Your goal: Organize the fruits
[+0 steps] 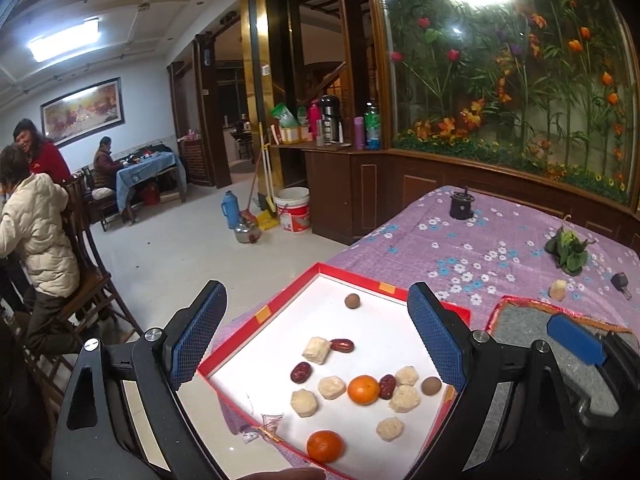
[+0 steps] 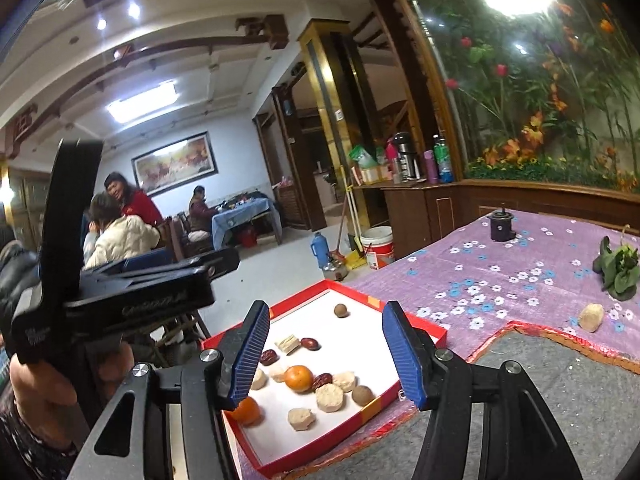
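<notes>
A red box with a white floor [image 1: 372, 332] [image 2: 360, 320] sits at the table corner. It holds two tangerines [image 1: 363, 389] [image 2: 298, 378], red dates [image 1: 342, 345], brown longans [image 1: 352, 301] and several pale cut chunks [image 1: 331, 387]. My left gripper [image 1: 316, 344] is open and empty above the box. My right gripper [image 2: 326, 354] is open and empty over the box's right side. One right fingertip [image 1: 576, 338] shows in the left wrist view. One pale chunk [image 1: 558, 290] [image 2: 591, 317] lies on the cloth outside the box.
The purple flowered tablecloth [image 1: 480, 248] carries a leafy green bunch [image 1: 568, 250], a black jar [image 1: 461, 204] and a grey mat with red trim [image 2: 560, 380]. People sit on chairs [image 1: 40, 232] to the left. The table edge falls to the floor beside the box.
</notes>
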`<act>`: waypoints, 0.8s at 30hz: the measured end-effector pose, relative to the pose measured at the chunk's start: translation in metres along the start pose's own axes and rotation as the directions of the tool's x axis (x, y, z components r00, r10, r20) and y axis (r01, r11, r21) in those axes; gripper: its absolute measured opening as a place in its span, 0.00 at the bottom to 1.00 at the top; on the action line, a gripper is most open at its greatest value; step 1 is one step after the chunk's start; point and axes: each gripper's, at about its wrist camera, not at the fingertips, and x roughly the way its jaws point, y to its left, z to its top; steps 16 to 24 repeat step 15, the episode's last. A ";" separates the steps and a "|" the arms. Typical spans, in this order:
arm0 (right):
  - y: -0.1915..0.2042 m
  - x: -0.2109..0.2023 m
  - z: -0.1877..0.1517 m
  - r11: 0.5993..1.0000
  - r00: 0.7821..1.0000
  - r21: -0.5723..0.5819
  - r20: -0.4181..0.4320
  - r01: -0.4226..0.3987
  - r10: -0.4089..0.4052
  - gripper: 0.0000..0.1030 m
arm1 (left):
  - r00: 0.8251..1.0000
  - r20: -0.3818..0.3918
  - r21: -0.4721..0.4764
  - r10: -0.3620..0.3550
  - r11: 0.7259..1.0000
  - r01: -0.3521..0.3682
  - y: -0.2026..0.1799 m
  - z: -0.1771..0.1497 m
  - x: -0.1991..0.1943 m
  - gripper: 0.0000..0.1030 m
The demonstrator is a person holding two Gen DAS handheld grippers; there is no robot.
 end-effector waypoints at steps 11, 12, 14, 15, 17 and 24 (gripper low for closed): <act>0.014 0.008 -0.011 0.998 0.999 -0.067 -0.033 -0.008 0.006 0.55 | 1.000 -0.018 0.002 -0.013 1.000 0.013 0.001 -0.004 0.004 0.90; 0.013 0.009 -0.011 0.998 0.999 -0.066 -0.037 -0.007 0.005 0.55 | 1.000 -0.007 0.000 -0.012 1.000 0.012 0.001 -0.004 0.002 0.90; 0.012 0.010 -0.011 0.998 0.999 -0.062 -0.042 -0.005 0.002 0.55 | 1.000 0.001 0.003 -0.016 1.000 0.016 0.001 -0.003 0.001 0.90; 0.011 0.011 -0.012 0.998 0.999 -0.057 -0.046 -0.006 0.003 0.55 | 1.000 -0.003 0.002 -0.017 1.000 0.017 0.001 -0.003 0.002 0.90; 0.011 0.011 -0.012 0.998 0.999 -0.057 -0.046 -0.006 0.003 0.55 | 1.000 -0.003 0.002 -0.017 1.000 0.017 0.001 -0.003 0.002 0.90; 0.011 0.011 -0.012 0.998 0.999 -0.057 -0.046 -0.006 0.003 0.55 | 1.000 -0.003 0.002 -0.017 1.000 0.017 0.001 -0.003 0.002 0.90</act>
